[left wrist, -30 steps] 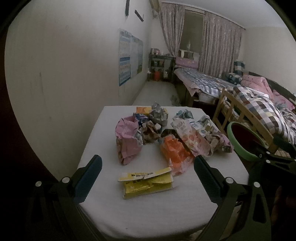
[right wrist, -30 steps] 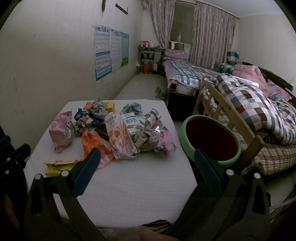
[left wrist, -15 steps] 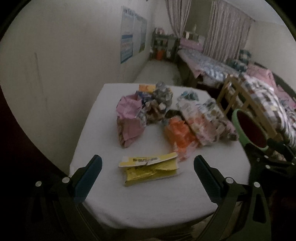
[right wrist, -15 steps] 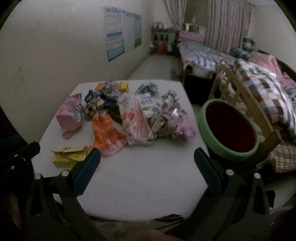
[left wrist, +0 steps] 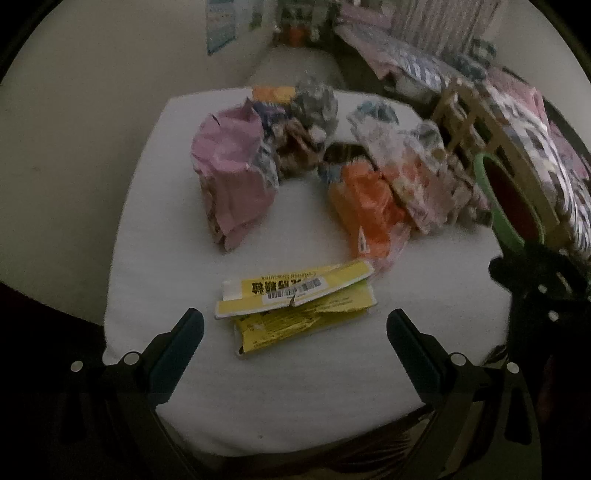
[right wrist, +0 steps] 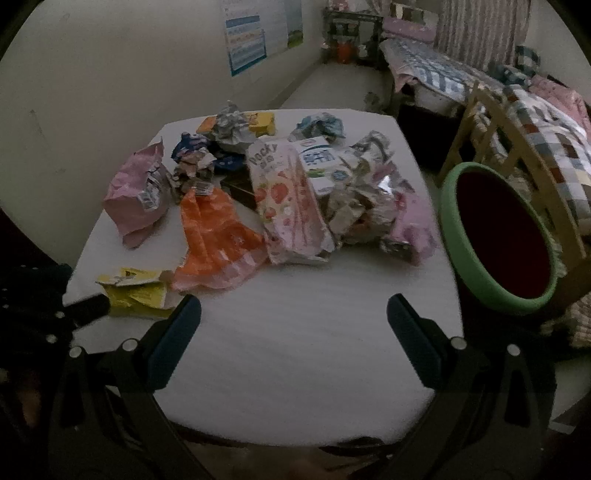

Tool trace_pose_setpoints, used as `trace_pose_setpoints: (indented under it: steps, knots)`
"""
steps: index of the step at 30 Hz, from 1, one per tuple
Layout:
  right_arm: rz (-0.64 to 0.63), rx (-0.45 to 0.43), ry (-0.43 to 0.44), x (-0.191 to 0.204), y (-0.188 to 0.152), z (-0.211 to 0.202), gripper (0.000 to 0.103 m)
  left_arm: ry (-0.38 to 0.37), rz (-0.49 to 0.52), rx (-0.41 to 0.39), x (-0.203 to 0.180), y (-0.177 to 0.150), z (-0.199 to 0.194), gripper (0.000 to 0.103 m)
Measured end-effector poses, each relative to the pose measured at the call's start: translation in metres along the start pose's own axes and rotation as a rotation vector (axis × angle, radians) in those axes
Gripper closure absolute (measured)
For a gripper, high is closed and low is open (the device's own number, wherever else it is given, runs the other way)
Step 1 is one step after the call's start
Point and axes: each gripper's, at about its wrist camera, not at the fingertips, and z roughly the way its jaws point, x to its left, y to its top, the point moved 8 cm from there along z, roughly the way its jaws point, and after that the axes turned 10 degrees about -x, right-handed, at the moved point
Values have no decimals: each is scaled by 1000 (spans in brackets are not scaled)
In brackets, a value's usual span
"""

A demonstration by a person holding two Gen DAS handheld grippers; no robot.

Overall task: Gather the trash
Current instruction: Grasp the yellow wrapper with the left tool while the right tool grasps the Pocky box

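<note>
Crumpled wrappers lie heaped on a white table (left wrist: 295, 387). A flattened yellow box (left wrist: 295, 299) lies closest, just ahead of my open left gripper (left wrist: 295, 332), which hovers over the table's near edge and holds nothing. Behind it are a pink bag (left wrist: 232, 177) and an orange bag (left wrist: 369, 210). In the right wrist view my right gripper (right wrist: 293, 317) is open and empty over bare tabletop (right wrist: 303, 350), short of the orange bag (right wrist: 214, 240), a Pocky pouch (right wrist: 288, 199), the pink bag (right wrist: 138, 199) and the yellow box (right wrist: 135, 291). A green-rimmed bin (right wrist: 498, 236) stands at the table's right.
A wooden chair (right wrist: 491, 122) stands behind the bin, with a bed (right wrist: 546, 122) under checked quilts beyond it. A wall with a poster (right wrist: 258, 33) runs along the table's left side. The other gripper's dark frame (left wrist: 543, 288) shows at the right of the left wrist view.
Both grippers have tilted down and moved closer to the table. The yellow box now sits just ahead of the left fingers. The trash has not moved.
</note>
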Motion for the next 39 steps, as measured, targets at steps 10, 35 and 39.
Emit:
trace_pose_setpoints:
  steps: [10, 35, 39]
  knots:
    - [10, 45, -48, -21, 12, 23, 4, -21, 224, 147, -11, -1, 38, 9]
    - [-234, 161, -35, 23, 61, 129, 27, -64, 191, 183, 2, -8, 35, 67]
    - [-272, 179, -67, 24, 55, 138, 42, -72, 178, 191, -6, -13, 37, 68]
